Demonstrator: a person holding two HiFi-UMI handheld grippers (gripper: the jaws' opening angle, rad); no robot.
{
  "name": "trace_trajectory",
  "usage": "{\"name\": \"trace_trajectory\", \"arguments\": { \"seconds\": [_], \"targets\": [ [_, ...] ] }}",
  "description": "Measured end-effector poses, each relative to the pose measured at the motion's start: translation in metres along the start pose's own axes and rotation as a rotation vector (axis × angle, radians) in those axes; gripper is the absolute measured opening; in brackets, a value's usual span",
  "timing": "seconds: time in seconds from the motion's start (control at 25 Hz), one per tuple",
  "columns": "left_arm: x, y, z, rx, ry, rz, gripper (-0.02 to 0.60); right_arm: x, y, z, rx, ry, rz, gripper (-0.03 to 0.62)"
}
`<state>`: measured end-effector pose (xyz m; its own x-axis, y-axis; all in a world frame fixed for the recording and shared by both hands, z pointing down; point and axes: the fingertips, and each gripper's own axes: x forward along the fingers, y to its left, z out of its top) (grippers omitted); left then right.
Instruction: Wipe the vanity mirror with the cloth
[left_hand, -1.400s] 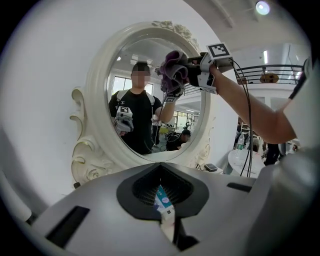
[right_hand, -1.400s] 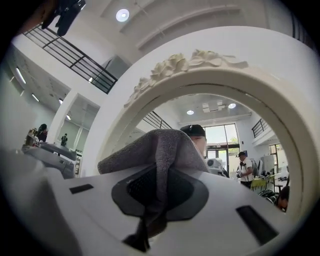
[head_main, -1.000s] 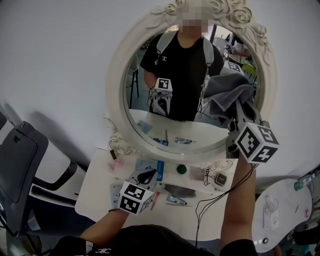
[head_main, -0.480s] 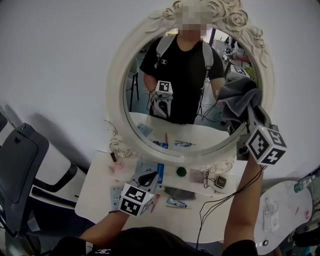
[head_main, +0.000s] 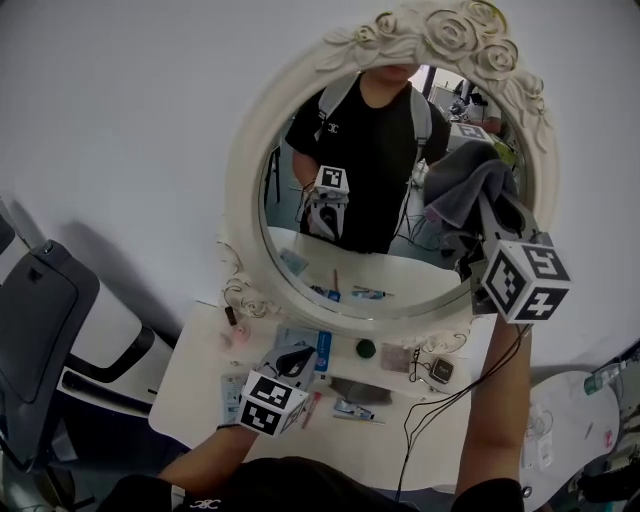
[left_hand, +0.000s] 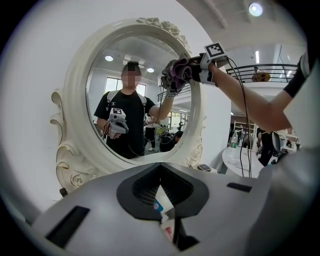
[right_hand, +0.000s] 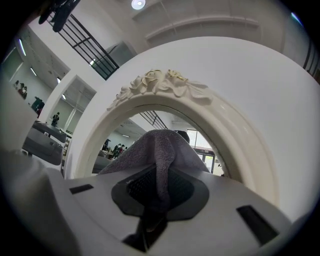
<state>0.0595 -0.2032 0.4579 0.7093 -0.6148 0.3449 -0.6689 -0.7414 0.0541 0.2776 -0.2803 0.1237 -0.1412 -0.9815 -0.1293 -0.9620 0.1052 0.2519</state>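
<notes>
An oval vanity mirror with an ornate white frame (head_main: 243, 190) stands on a white table (head_main: 190, 375) against the wall. My right gripper (head_main: 488, 228) is raised to the right side of the glass (head_main: 380, 265) and is shut on a grey cloth (head_main: 460, 188), which bunches against the glass near the frame. In the right gripper view the cloth (right_hand: 159, 152) hangs down between the jaws. The left gripper view shows the mirror frame (left_hand: 75, 90) and the cloth (left_hand: 176, 74) from below. My left gripper (head_main: 291, 358) hangs low over the table, shut and holding nothing.
Below the mirror the table holds small tubes (head_main: 352, 409), a round green item (head_main: 365, 349) and a small black device (head_main: 442, 370) with a cable. A dark chair (head_main: 40, 340) stands at the left, and a round white table (head_main: 545, 440) at the lower right.
My right gripper carried the cloth out to the right edge of the glass, then back a little to the left and up. The left gripper stayed low over the table.
</notes>
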Motion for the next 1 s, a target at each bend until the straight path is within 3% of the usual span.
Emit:
{"name": "trace_trajectory", "arguments": {
  "seconds": [0.2,0.52,1.0],
  "targets": [
    [-0.012,0.017,-0.003,-0.015,-0.001,0.029,0.006,0.021,0.039,0.016,0.032,-0.040,0.068,0.044],
    [-0.032,0.045,-0.012,-0.045,-0.002,0.076,0.006,0.052,0.103,0.041,-0.001,-0.102,0.087,0.044],
    [-0.041,0.063,-0.014,-0.052,-0.012,0.087,0.006,0.099,0.210,0.054,-0.120,-0.102,0.190,0.044]
  ]
}}
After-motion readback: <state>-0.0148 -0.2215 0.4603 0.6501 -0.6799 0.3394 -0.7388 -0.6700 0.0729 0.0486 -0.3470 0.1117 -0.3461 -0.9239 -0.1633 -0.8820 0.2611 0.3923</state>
